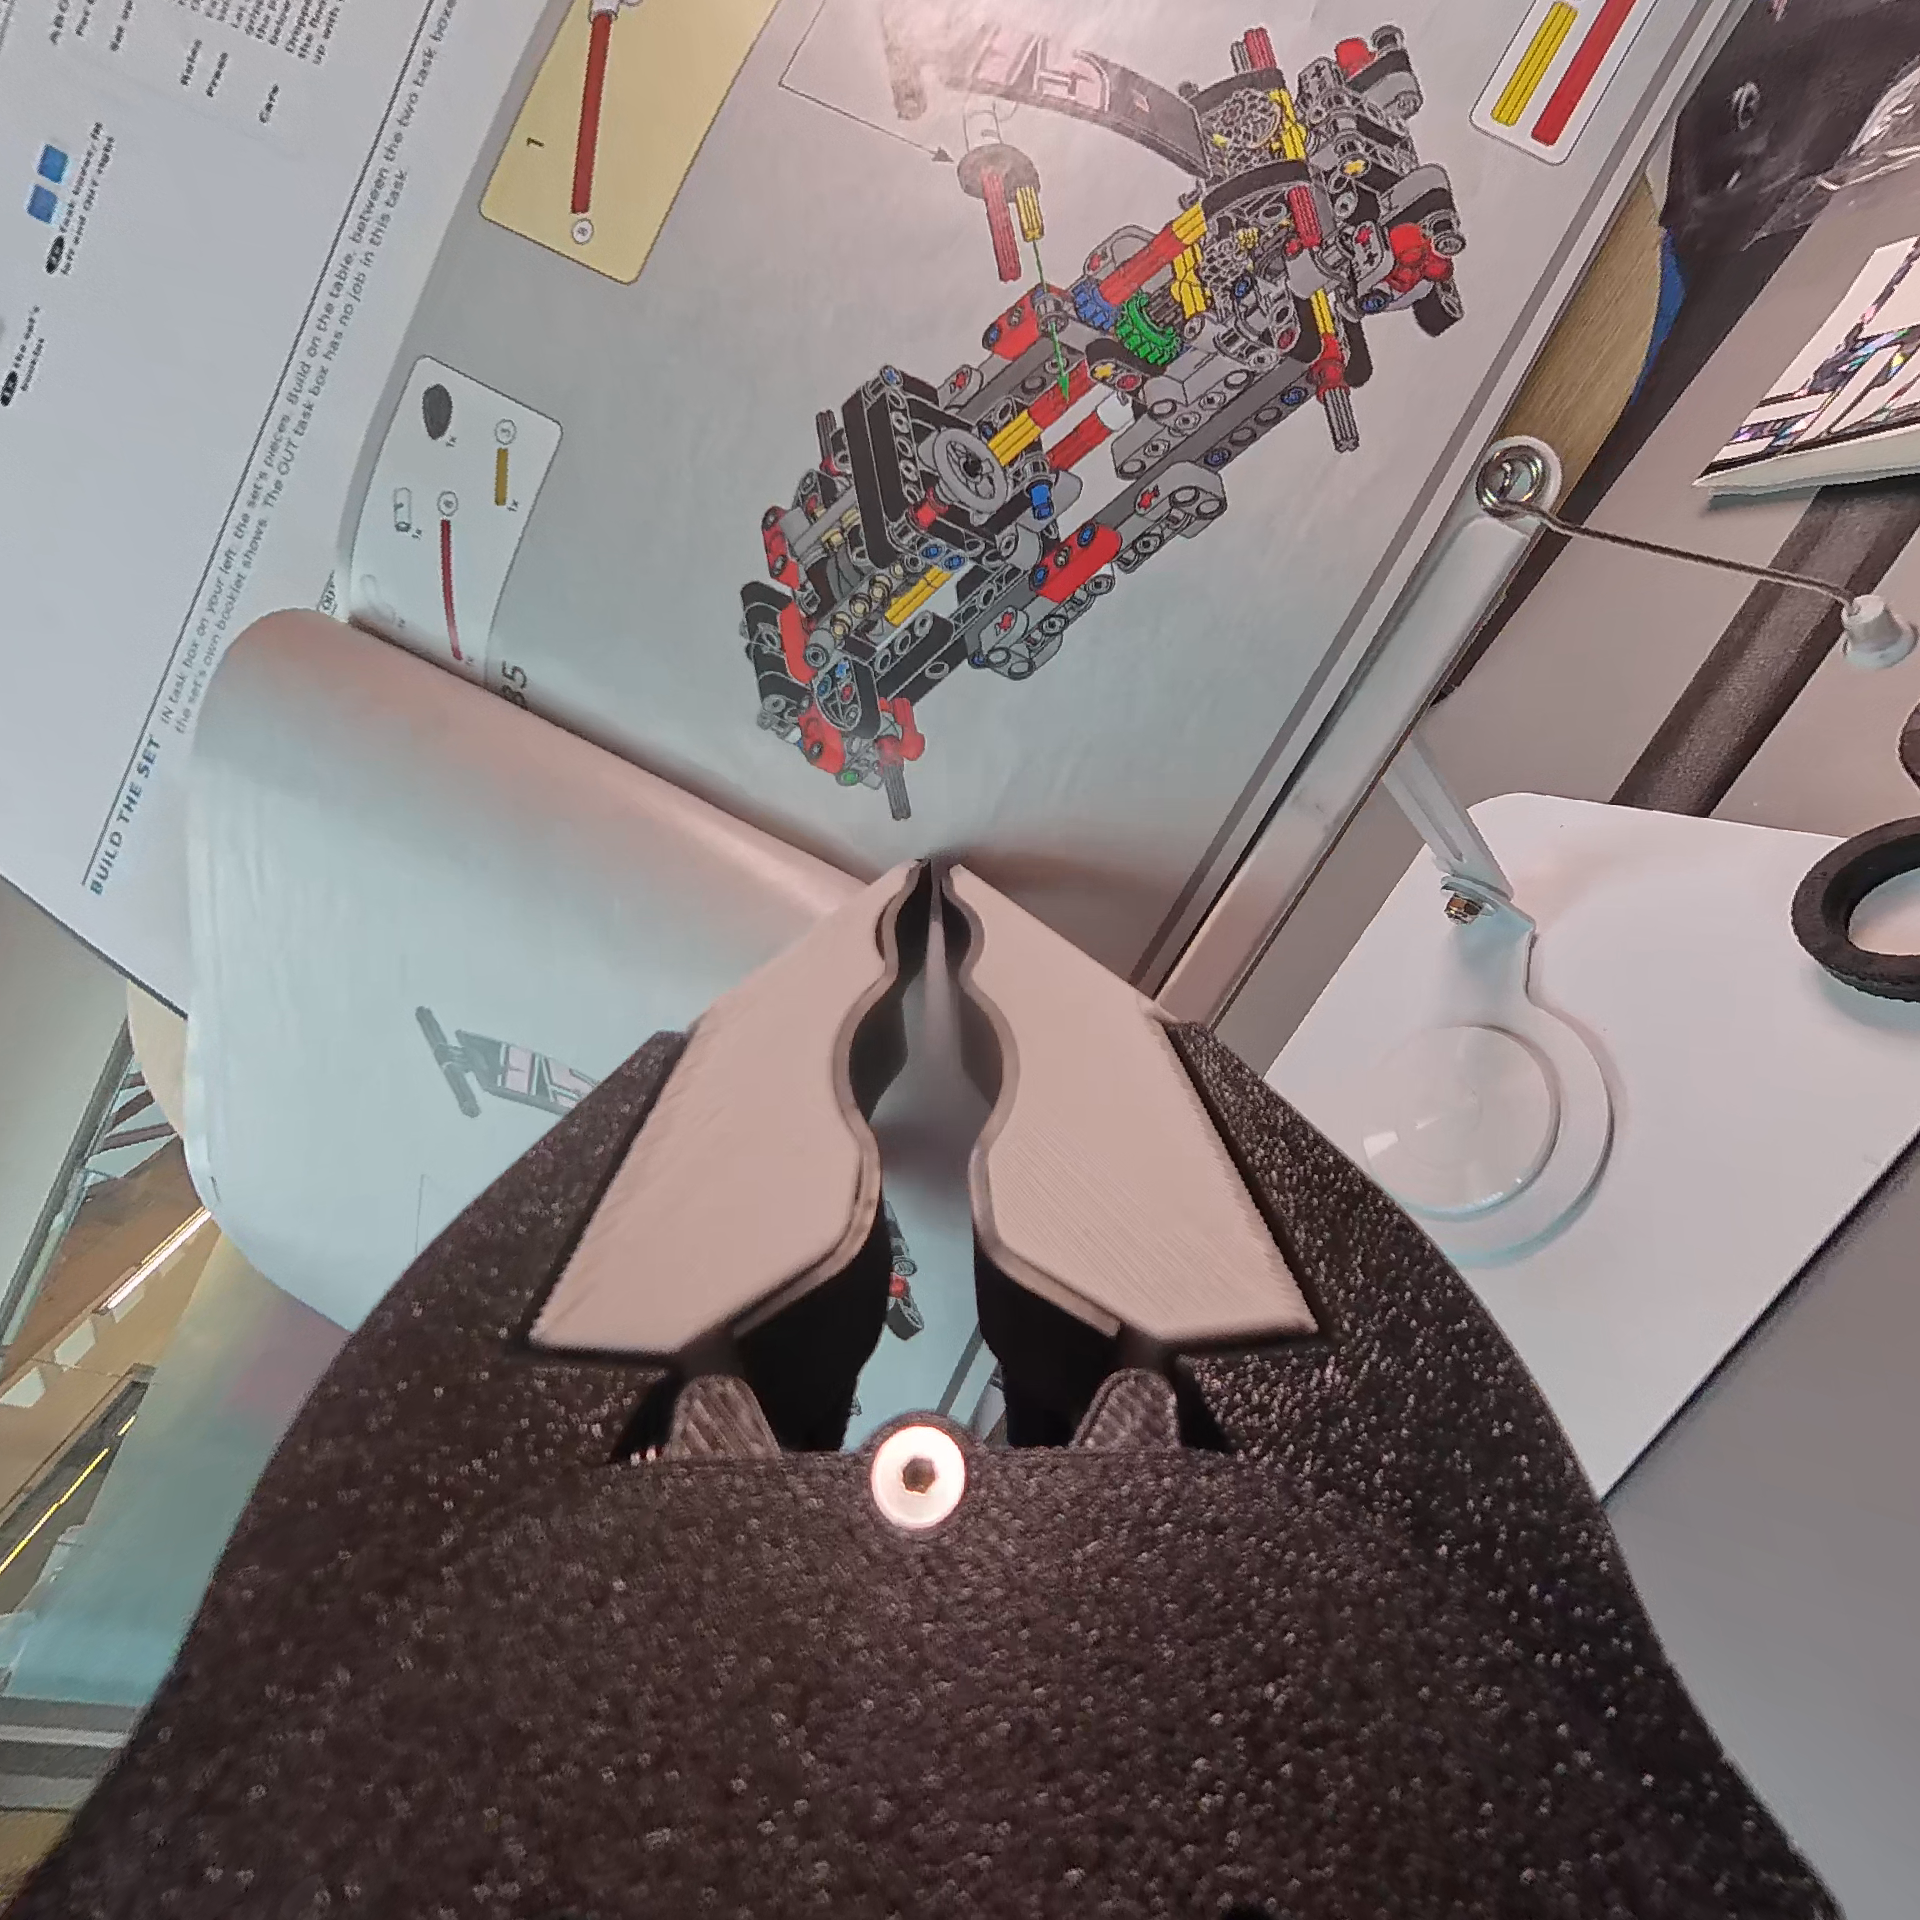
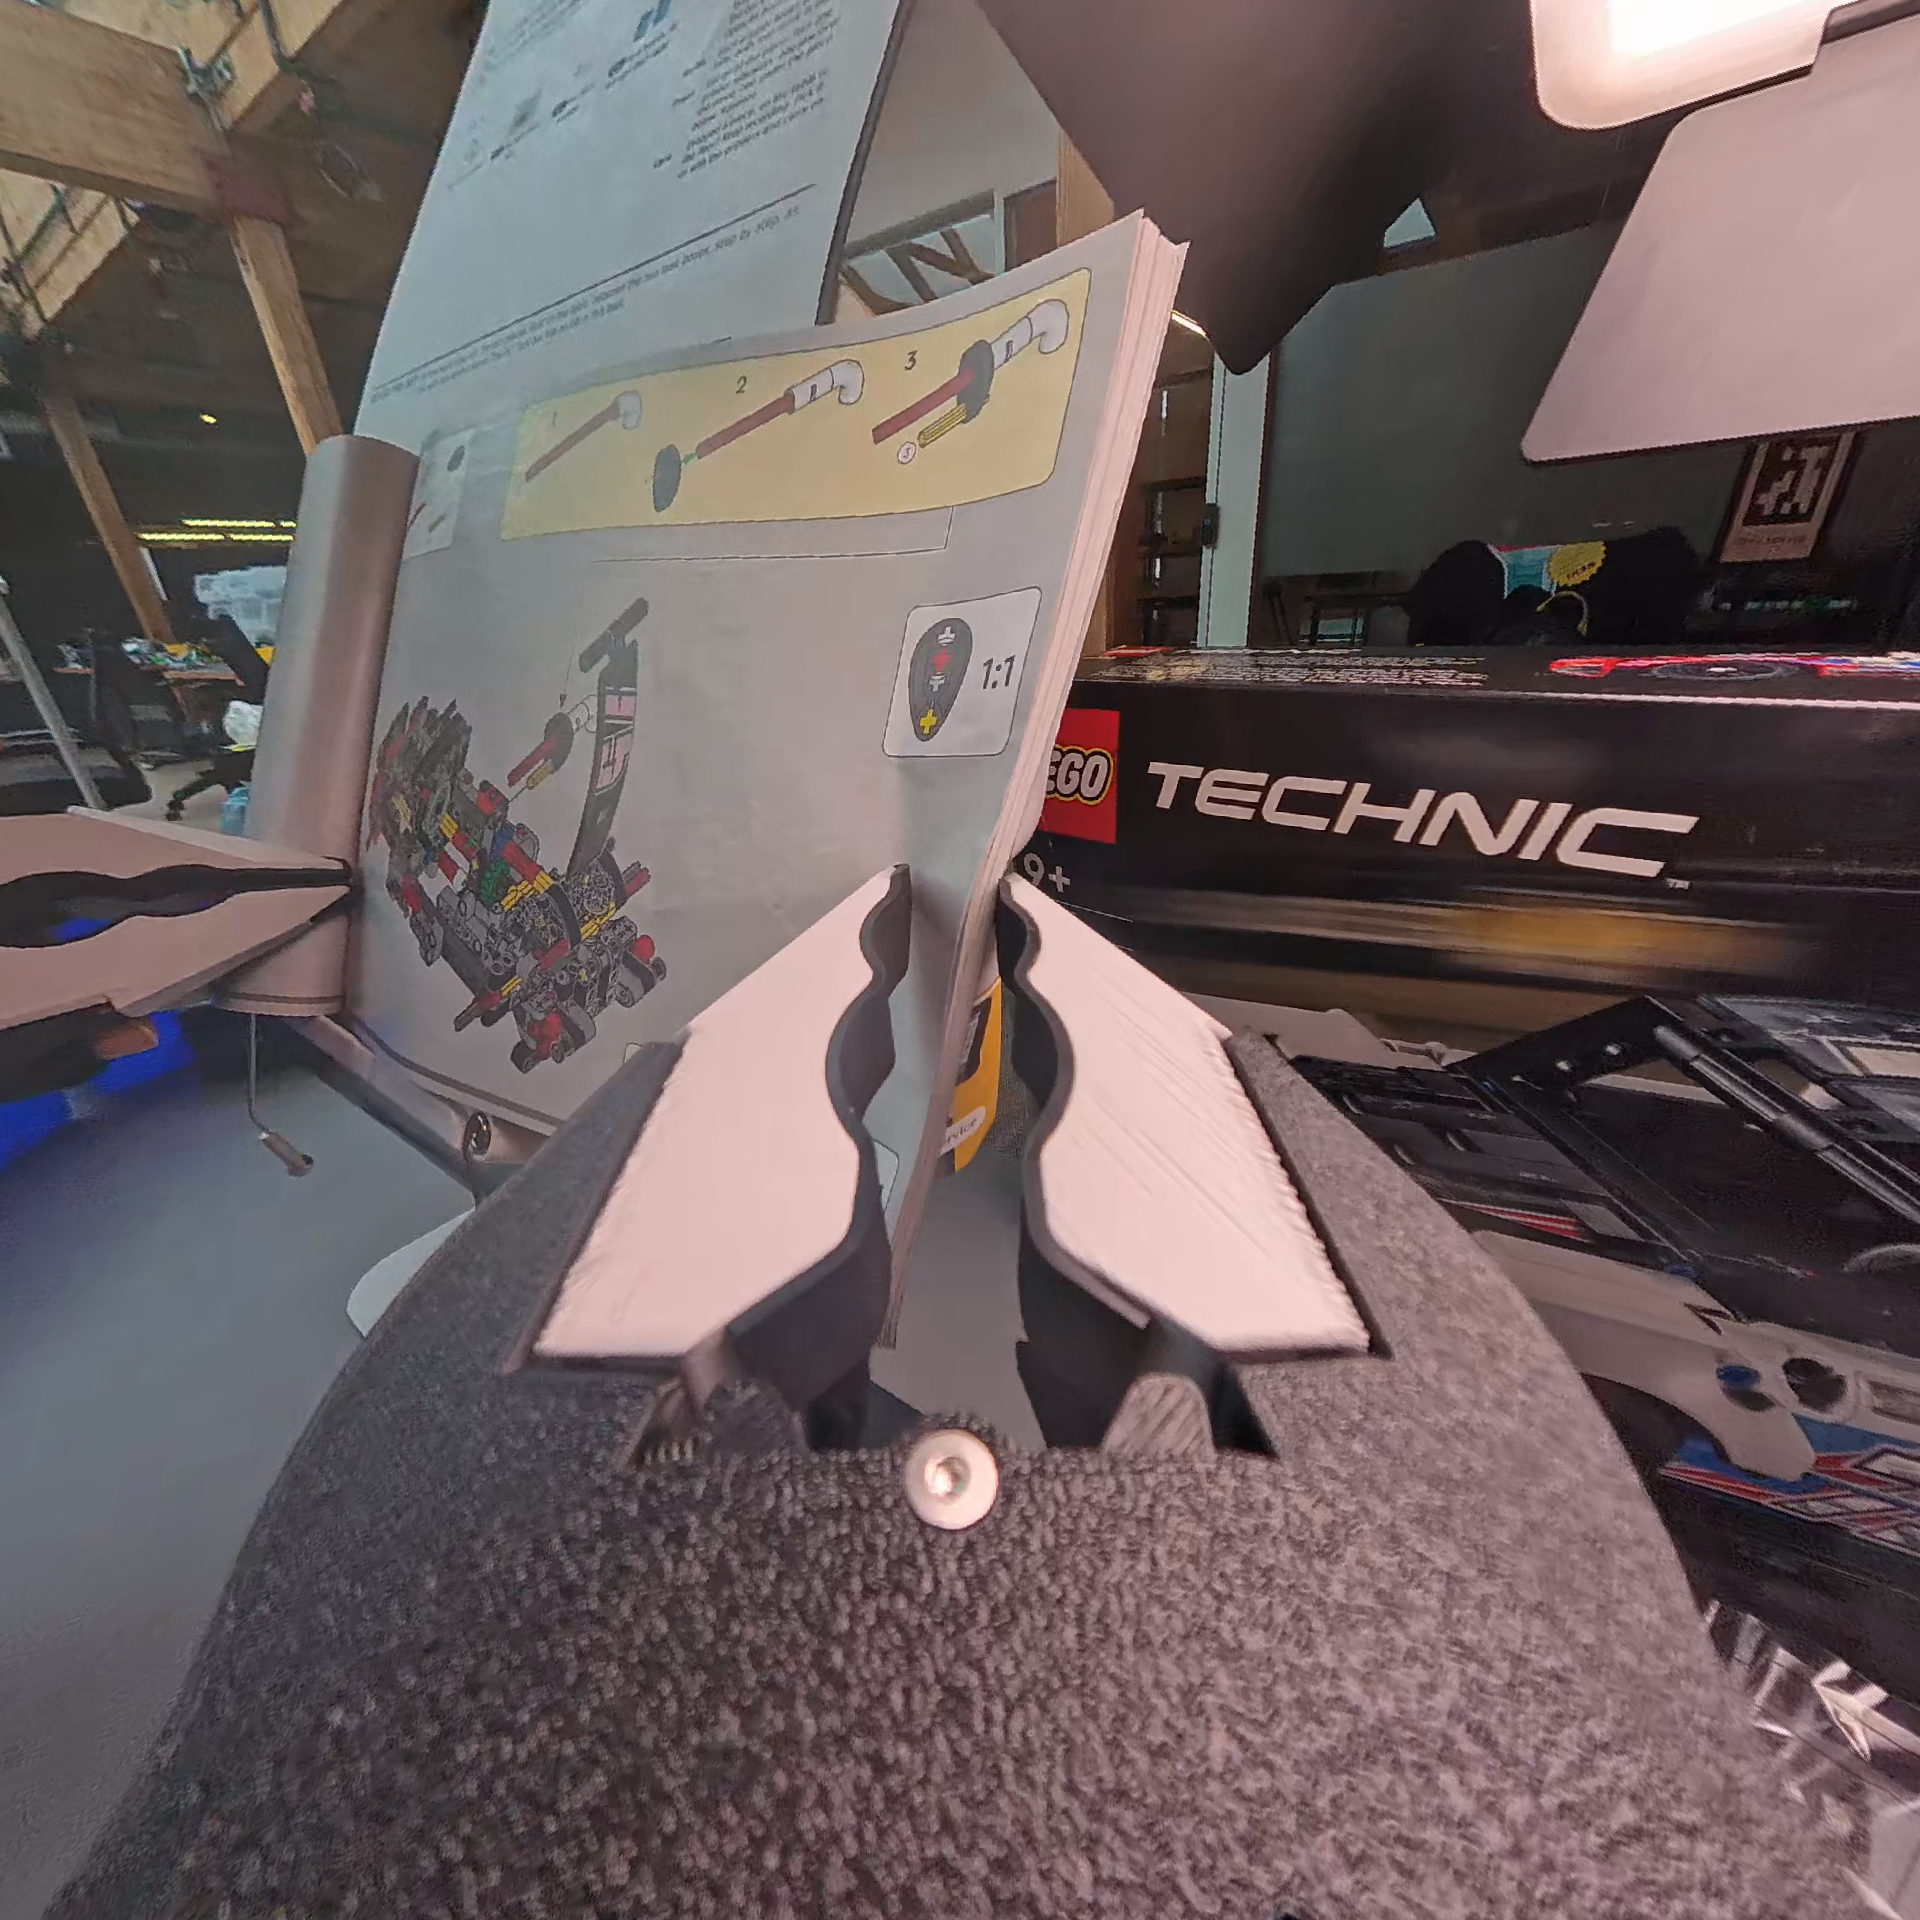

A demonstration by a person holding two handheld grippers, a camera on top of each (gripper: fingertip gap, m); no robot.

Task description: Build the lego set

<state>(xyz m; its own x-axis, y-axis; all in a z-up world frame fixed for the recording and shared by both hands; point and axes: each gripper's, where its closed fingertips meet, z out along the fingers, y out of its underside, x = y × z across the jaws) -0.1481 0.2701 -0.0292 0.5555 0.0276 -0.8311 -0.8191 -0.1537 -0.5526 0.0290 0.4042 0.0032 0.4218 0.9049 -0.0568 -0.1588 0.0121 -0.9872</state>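
Observation:
The instruction booklet (image 1: 1039,436) stands open on a metal stand, showing a build diagram. My left gripper (image 1: 932,871) is shut on the edge of a single page (image 1: 436,831), which curls up and over to the left. In the right wrist view, my right gripper (image 2: 953,888) is closed around the booklet's right-hand stack of pages (image 2: 1101,499), which fills the gap between its fingers. The left gripper (image 2: 338,878) shows there at the left edge, pinching the curled page (image 2: 332,644).
A black Lego box (image 2: 1455,821) stands behind the booklet on the right. A partly built black model (image 2: 1714,1143) lies in front of it. The stand's white base (image 1: 1662,987) and a pin on a cord (image 1: 1875,634) sit right of the booklet. An instruction sheet (image 2: 644,135) stands behind. Spacing between my two grippers at the tips: around 25 centimeters.

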